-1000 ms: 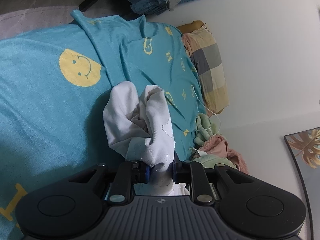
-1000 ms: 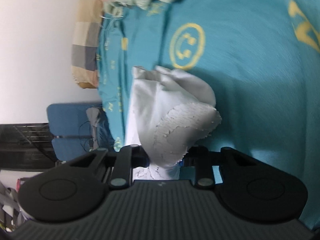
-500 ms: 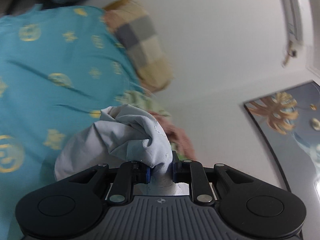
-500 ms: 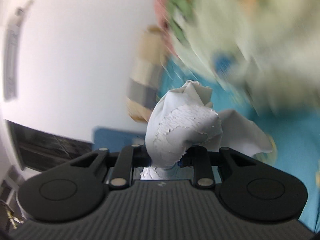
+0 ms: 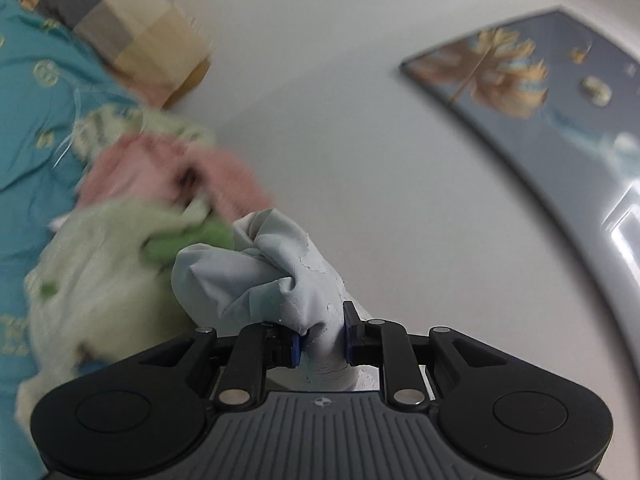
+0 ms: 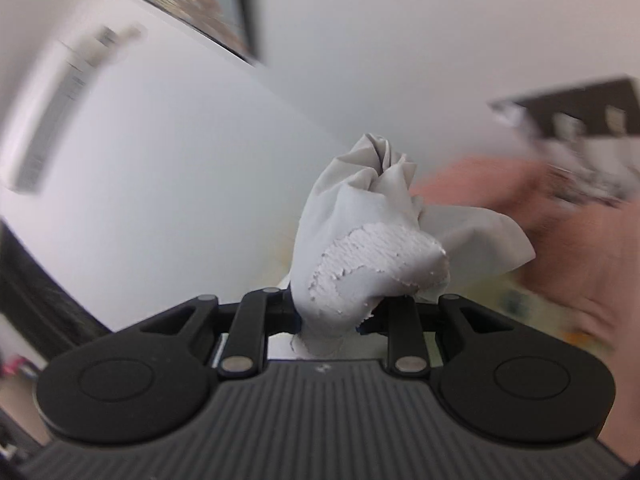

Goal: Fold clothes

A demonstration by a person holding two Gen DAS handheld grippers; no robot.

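Wall [image 5: 340,100] (plain white) behind teal bedspread [image 5: 36,128]

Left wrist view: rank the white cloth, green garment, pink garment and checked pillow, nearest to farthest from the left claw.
1. White cloth, clamped in the left claw.
2. Green garment, just left of it.
3. Pink garment, behind the green one.
4. Checked pillow, top left by the wall.

Plain white wall [image 5: 320,92] takes up most of both views. There's a framed picture [image 5: 520,80] with golden leaves on a dark blue ground hanging on it, glass catching some glare. Bed's got a teal cover [image 5: 36,120] with yellow print, and a checked pillow [image 5: 120,24] in tan, cream and grey sits against the wall. Right view's pretty blurred: what looks like a wall air conditioner [image 6: 64,108].
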